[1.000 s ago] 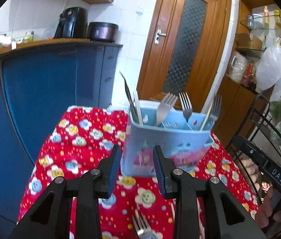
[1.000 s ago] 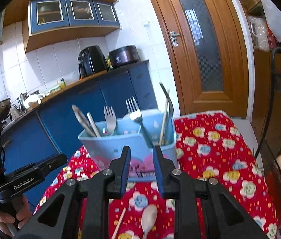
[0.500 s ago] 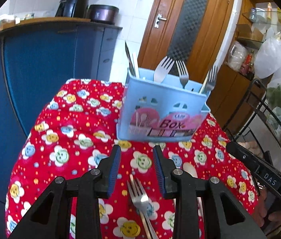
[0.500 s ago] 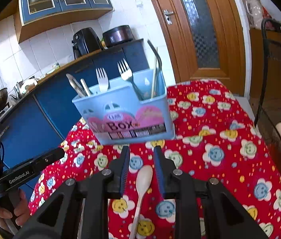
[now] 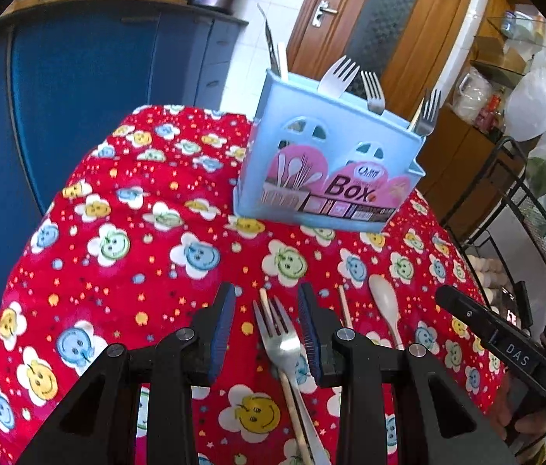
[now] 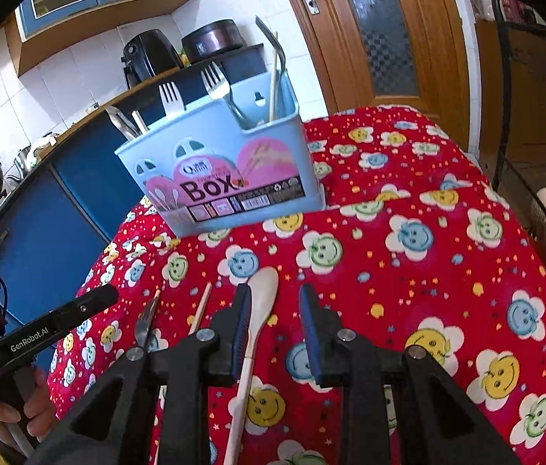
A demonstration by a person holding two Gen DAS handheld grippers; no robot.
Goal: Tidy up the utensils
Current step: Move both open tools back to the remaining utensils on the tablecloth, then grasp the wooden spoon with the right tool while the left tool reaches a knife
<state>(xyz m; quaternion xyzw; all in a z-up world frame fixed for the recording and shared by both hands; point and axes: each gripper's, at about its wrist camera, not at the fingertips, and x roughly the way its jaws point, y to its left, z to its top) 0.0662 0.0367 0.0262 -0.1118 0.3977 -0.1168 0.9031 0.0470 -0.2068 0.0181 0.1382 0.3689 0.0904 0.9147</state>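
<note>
1. From my left wrist camera, my left gripper point(image 5: 265, 325) hangs over the red flowered tablecloth point(image 5: 110, 255), its jaws apart and clamped on nothing.
2. A metal fork point(image 5: 280, 343) lies on the cloth between the two blue pads, tines pointing away from me; neither pad touches it as far as I can tell.
3. A thin wooden chopstick point(image 5: 290, 395) lies along the fork, crossing it, and a second chopstick point(image 5: 345, 312) shows just past the right-hand finger.
4. A pale spoon point(image 5: 385, 302) lies further to the right on the cloth, bowl away from me.
5. The light blue utensil box point(image 5: 327, 170) stands upright near the far end of the table, with forks and other handles sticking out of its top.
6. At the right edge I see my right gripper's black body, held by a hand.
7. From my right wrist camera, my right gripper point(image 6: 275, 325) also hangs with its jaws apart, gripping nothing.
8. The pale spoon point(image 6: 259, 306) lies on the cloth between the fingers, close against the left-hand pad; I cannot tell whether they touch.
9. Left of it lie one chopstick point(image 6: 200, 308) and the fork point(image 6: 145, 319).
10. The box point(image 6: 215, 178) stands beyond them, well apart from the loose utensils.
11. My left gripper's body is at the lower left, in a hand point(image 6: 21, 410).
</note>
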